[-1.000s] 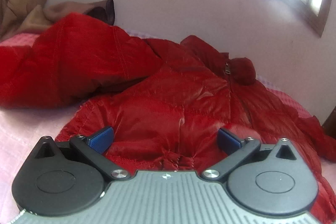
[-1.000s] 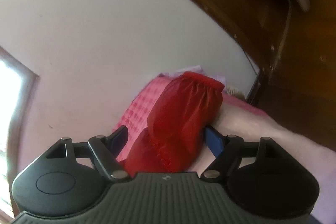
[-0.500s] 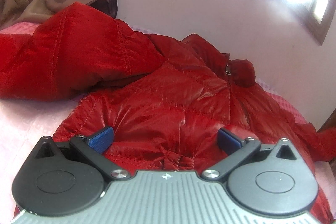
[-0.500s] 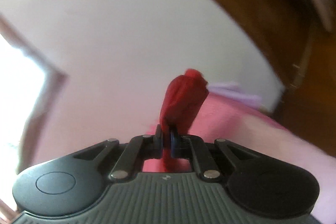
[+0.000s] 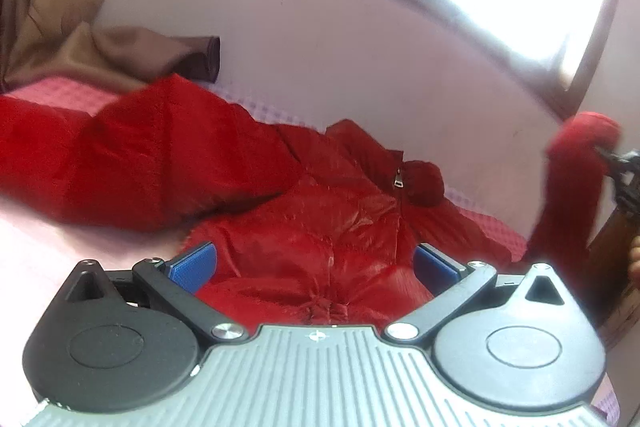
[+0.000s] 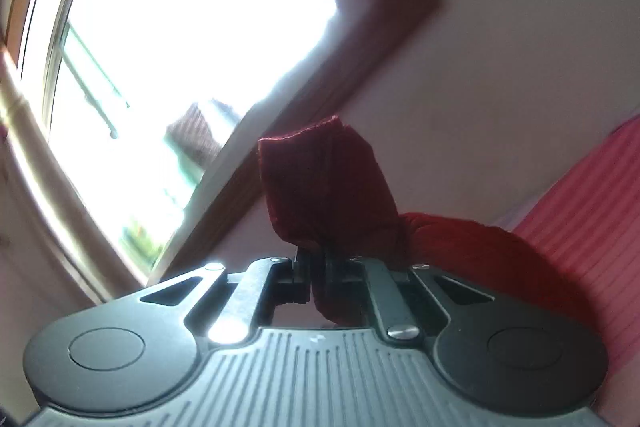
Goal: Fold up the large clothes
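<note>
A shiny red puffer jacket (image 5: 320,227) lies spread on the pink bed, zip pull (image 5: 398,181) up, one sleeve (image 5: 140,163) stretched to the left. My left gripper (image 5: 314,263) is open, its blue pads (image 5: 192,265) low over the jacket's hem, holding nothing. My right gripper (image 6: 318,267) is shut on the cuff (image 6: 324,187) of the other sleeve and holds it raised in the air. That raised sleeve (image 5: 576,187) also shows at the right edge of the left wrist view, with the right gripper (image 5: 624,171) on it.
The pink checked bedspread (image 5: 60,97) runs under the jacket and shows in the right wrist view (image 6: 592,227). A brown garment (image 5: 120,55) lies at the back left against the pale wall. A bright window (image 6: 180,47) is behind. A dark wooden piece (image 5: 608,247) stands at the right.
My right gripper closed on the sleeve cuff, lifted it and swung toward the window. The left gripper stayed open over the hem and tilted up a little.
</note>
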